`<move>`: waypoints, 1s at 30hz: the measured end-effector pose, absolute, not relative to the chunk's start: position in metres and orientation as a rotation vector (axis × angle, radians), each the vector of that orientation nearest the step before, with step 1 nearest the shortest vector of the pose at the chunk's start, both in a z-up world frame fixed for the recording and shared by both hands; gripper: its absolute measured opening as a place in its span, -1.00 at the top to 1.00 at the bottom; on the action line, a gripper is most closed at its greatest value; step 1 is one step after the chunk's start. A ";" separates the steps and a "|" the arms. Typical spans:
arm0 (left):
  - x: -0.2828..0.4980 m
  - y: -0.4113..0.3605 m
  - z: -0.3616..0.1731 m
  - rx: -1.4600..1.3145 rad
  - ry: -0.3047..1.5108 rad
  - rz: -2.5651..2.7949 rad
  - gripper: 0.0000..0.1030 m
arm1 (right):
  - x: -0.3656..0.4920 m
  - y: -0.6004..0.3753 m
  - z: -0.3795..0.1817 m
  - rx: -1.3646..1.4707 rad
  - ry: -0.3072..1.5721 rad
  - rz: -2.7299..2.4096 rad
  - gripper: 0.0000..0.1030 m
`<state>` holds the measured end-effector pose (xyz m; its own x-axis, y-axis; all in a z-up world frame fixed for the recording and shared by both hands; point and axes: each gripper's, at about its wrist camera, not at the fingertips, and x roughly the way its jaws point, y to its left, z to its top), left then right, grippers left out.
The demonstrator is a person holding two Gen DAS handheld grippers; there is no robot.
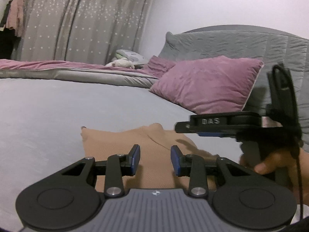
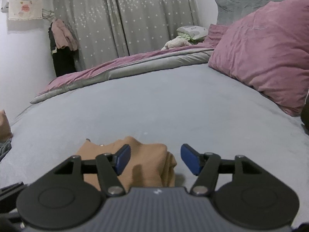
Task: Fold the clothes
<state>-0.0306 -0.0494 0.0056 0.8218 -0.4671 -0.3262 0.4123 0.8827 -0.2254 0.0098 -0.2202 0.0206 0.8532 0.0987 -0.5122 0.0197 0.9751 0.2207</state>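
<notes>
Both claws hang parted and empty, left claw (image 1: 155, 159) and right claw (image 2: 155, 159), over a tan knit garment (image 2: 146, 166) lying in layers on the grey bed (image 2: 154, 106). It looks light, soft and floppy; stacked edges offer the best pinch. Mauve pillow (image 1: 206, 83) nearby.

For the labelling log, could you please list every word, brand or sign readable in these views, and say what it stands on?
"DAS": raised letters on the black body of the right gripper, seen from the left wrist view.
Wall hanging: a pink picture, any writing too blurred to read.
Small white emblem on the left gripper housing: a mark, not readable text.
</notes>
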 end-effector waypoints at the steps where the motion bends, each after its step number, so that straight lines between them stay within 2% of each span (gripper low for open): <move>1: -0.030 -0.048 0.005 -0.147 0.385 -0.464 0.36 | 0.011 -0.221 0.019 0.233 0.557 0.041 -0.31; 12: -0.011 -0.036 0.002 -0.162 0.425 -0.371 0.35 | 0.024 -0.231 -0.001 0.347 0.650 0.035 -0.30; 15: -0.005 -0.033 -0.001 -0.183 0.460 -0.335 0.29 | 0.027 -0.233 -0.006 0.381 0.671 0.039 -0.03; 16: -0.003 -0.032 -0.002 -0.192 0.470 -0.325 0.20 | 0.028 -0.234 -0.007 0.398 0.669 0.055 0.20; 17: -0.002 -0.030 -0.004 -0.200 0.477 -0.316 0.18 | 0.029 -0.234 -0.007 0.408 0.667 0.066 0.26; 23: 0.003 -0.028 -0.008 -0.220 0.504 -0.294 0.06 | 0.029 -0.227 -0.004 0.370 0.617 0.075 0.52; 30: 0.002 -0.031 -0.010 -0.220 0.505 -0.289 0.03 | 0.027 -0.216 0.009 0.306 0.522 0.102 0.55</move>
<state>0.0024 -0.0312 -0.0097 0.8361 -0.3240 -0.4427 0.2166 0.9364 -0.2762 0.0268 -0.2164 0.0088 0.8629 0.1733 -0.4747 -0.0184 0.9495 0.3132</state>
